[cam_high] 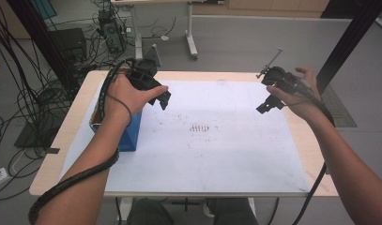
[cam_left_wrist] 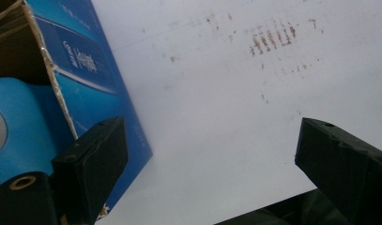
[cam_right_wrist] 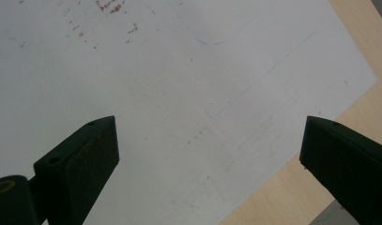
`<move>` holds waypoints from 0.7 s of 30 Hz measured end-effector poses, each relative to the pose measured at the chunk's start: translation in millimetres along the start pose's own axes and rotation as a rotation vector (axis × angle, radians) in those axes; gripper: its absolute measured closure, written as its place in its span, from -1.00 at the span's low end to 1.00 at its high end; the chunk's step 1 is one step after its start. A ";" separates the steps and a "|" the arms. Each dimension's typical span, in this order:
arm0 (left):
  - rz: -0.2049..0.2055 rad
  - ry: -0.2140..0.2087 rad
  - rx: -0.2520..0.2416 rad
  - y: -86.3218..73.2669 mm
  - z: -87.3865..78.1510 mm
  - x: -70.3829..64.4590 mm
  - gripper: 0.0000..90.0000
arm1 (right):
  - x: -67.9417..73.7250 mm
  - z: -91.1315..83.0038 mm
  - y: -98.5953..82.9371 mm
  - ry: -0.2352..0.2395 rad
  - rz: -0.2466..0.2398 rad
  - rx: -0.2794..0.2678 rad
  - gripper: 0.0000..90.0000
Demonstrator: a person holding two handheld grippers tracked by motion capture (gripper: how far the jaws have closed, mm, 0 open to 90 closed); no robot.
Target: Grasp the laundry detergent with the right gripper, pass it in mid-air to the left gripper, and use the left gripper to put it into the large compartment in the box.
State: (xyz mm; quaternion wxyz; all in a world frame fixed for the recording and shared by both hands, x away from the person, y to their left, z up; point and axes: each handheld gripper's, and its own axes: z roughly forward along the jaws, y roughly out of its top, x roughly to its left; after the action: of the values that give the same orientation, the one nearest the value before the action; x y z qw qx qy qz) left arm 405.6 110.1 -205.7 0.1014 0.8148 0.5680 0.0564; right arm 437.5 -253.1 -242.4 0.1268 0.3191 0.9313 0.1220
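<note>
**Both grippers held wide above the white mat, blue box at the left edge**

The person stands at the near side of a pale wooden table (cam_high: 315,154) covered by a large white mat (cam_high: 226,159) that carries a patch of small brownish marks (cam_high: 200,128) near its middle. The left black two-jaw gripper (cam_high: 161,98) hangs in the air over the left part of the mat, gripped from above by the left hand (cam_high: 130,96), with its ribbed black cable (cam_high: 76,178) trailing along the forearm. Its jaws stand wide apart and hold nothing; in the left gripper view the bare mat lies between them.

Just beside and below that gripper sits an open blue cardboard box (cam_high: 130,133) with white lettering on its side, resting at the left edge of the mat. In the left gripper view the box's torn flap stands open, and a light blue roll (cam_left_wrist: 19,126) lies inside. The left jaw sits near the box's side but I cannot tell whether it touches.

The right black two-jaw gripper (cam_high: 268,101) is held by the right hand (cam_high: 296,93) over the far right part of the mat, well apart from the box. Its jaws are also spread wide and empty; the right gripper view shows the mat's corner and the wood beyond it between them
</note>
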 end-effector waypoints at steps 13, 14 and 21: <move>0.004 -0.006 0.001 -6.3 0.9 1.8 -0.76 | 6.2 -1.1 6.6 -0.010 -0.023 0.013 -0.89; 0.002 -0.009 0.001 -6.4 0.9 2.2 -0.76 | 6.8 -1.1 6.8 -0.010 -0.027 0.012 -0.89; 0.002 -0.018 -0.003 -7.2 0.7 3.7 -0.76 | 8.6 0.1 7.7 -0.010 -0.031 0.020 -0.89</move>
State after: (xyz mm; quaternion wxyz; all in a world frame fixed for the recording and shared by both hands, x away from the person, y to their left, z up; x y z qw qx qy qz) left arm 400.4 115.8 -208.1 0.1078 0.8156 0.5662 0.0503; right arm 435.3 -241.8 -241.4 0.1299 0.3066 0.9366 0.1090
